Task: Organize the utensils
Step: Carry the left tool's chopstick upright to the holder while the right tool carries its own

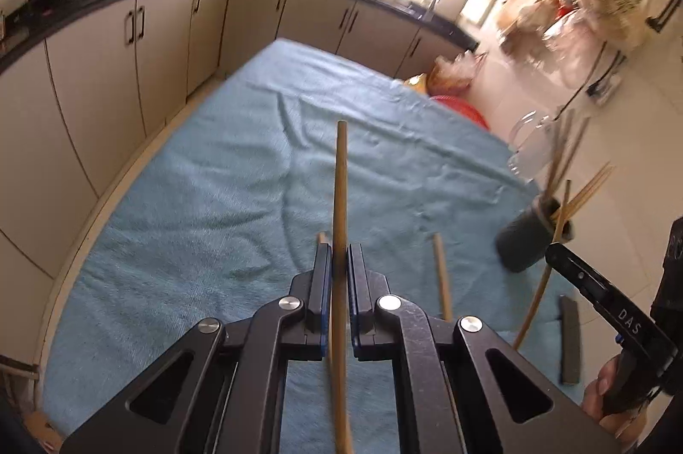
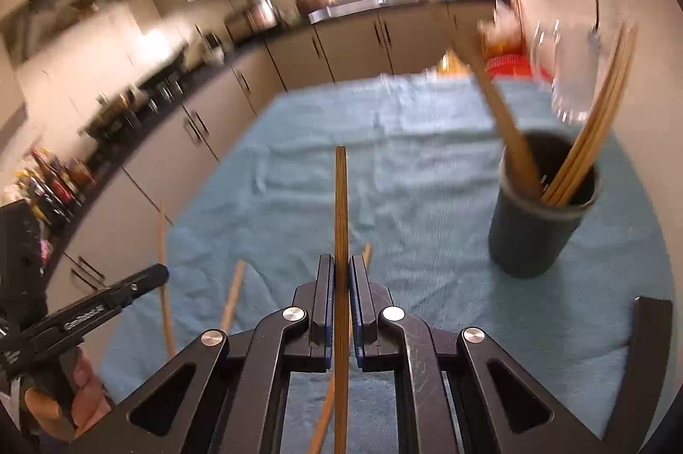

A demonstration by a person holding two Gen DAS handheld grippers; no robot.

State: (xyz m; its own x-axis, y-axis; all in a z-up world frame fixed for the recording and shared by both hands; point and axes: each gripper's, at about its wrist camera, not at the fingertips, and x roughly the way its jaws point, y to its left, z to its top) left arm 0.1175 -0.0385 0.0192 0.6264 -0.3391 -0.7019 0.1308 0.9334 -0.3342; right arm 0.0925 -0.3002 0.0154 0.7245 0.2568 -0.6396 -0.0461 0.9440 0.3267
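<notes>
Two grippers each clamp a single wooden chopstick. The left gripper (image 1: 340,262) has its fingers pressed together on a pale chopstick (image 1: 340,189) that rises past the fingertips over the blue cloth (image 1: 213,197); its lower end runs out of the bottom of the left wrist view. The right gripper (image 2: 340,274) is closed the same way on a darker chopstick (image 2: 340,206), whose lower part is also cut off by the frame edge.

The dark cup (image 2: 538,223) stands upright on the cloth to the right of the right gripper and already holds several chopsticks (image 2: 597,129) leaning against its rim; how many cannot be counted because of motion blur. In the left wrist view the same cup (image 1: 527,240) sits near the right edge, blurred. More loose chopsticks lie on the cloth: one (image 1: 442,274) just right of the left gripper's fingers, partly hidden behind the gripper body, and others (image 2: 232,296) show in the right wrist view, half covered by the right gripper.

A clear glass jug (image 2: 559,78) behind the cup is smeared and hard to make out. A small dark bar (image 1: 570,338) lies on the cloth near its right edge; what it is cannot be told. Kitchen cabinets (image 1: 128,61) run along the far side.
</notes>
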